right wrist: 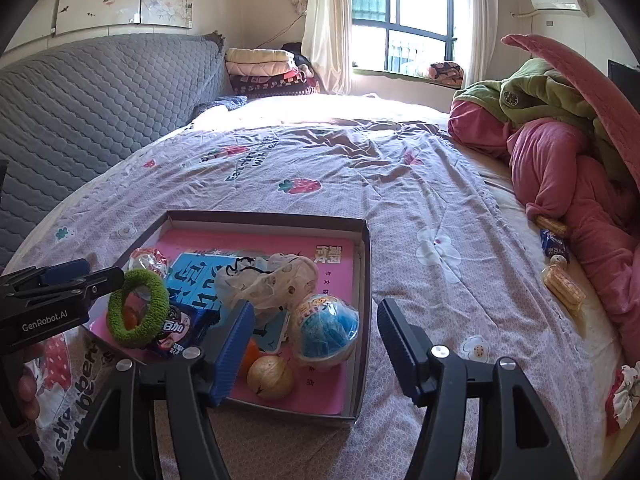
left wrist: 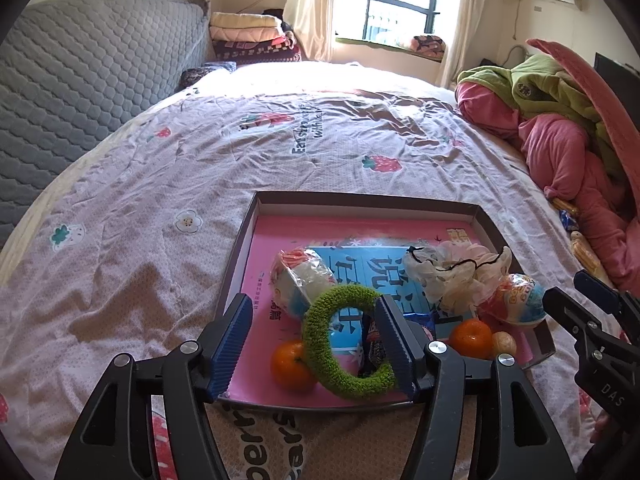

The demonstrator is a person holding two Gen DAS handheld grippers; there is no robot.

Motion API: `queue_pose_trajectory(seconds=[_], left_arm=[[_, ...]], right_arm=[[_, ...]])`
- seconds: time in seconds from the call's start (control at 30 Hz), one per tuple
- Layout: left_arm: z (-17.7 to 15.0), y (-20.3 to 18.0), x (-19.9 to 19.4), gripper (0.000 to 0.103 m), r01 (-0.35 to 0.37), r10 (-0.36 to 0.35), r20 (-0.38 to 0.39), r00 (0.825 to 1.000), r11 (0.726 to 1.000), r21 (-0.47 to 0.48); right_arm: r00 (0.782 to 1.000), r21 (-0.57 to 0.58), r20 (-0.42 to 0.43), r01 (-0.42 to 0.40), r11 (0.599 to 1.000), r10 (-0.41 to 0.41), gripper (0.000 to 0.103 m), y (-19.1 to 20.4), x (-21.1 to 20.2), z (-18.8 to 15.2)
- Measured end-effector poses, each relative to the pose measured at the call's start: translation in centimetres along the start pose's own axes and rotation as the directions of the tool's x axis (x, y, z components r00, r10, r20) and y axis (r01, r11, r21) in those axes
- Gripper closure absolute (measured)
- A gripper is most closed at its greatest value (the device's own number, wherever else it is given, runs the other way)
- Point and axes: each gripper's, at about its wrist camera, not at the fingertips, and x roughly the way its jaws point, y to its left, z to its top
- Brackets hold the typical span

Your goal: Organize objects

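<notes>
A shallow cardboard box with a pink book inside lies on the bed. In it are a green fuzzy ring, two oranges, two wrapped toy balls, a crumpled plastic bag, a snack packet and a tan round fruit. My left gripper is open over the box's near edge; the ring hangs on its right finger. My right gripper is open and empty above the box's right wall.
A pile of pink and green blankets lies on the bed's right side, with wafer snacks and a blue packet beside it. A grey quilted headboard stands to the left. Folded blankets are stacked at the back.
</notes>
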Motion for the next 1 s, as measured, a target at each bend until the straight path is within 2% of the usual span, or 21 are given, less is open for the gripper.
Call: queue_pose_trajectory(seconds=[0.3, 0.4, 0.7, 1.0], left_arm=[[0.1, 0.0, -1.5, 0.037, -0.002, 0.002, 0.039, 0.999, 1.000, 0.001], [0.1, -0.1, -2.0, 0.028, 0.005, -0.005, 0.049, 0.999, 1.000, 0.001], [-0.5, -0.5, -3.8, 0.026, -0.002, 0.002, 0.091, 0.996, 1.000, 0.006], [-1.3, -0.6, -5.1, 0.026, -0.023, 0.021, 0.117, 0.993, 1.000, 0.011]], right_arm=[[1.000, -0.021, 0.020, -0.006, 1.000, 0.007, 0.038, 1.1, -1.0, 0.2], [0.999, -0.027, 0.033, -0.007, 1.000, 0.008, 0.036, 1.4, -1.5, 0.2], [0.996, -0.023, 0.076, -0.033, 0.999, 0.034, 0.034, 1.9, -3.2, 0.1], [0.994, -0.019, 0.089, -0.058, 0.998, 0.059, 0.027, 2.3, -4.4, -0.7]])
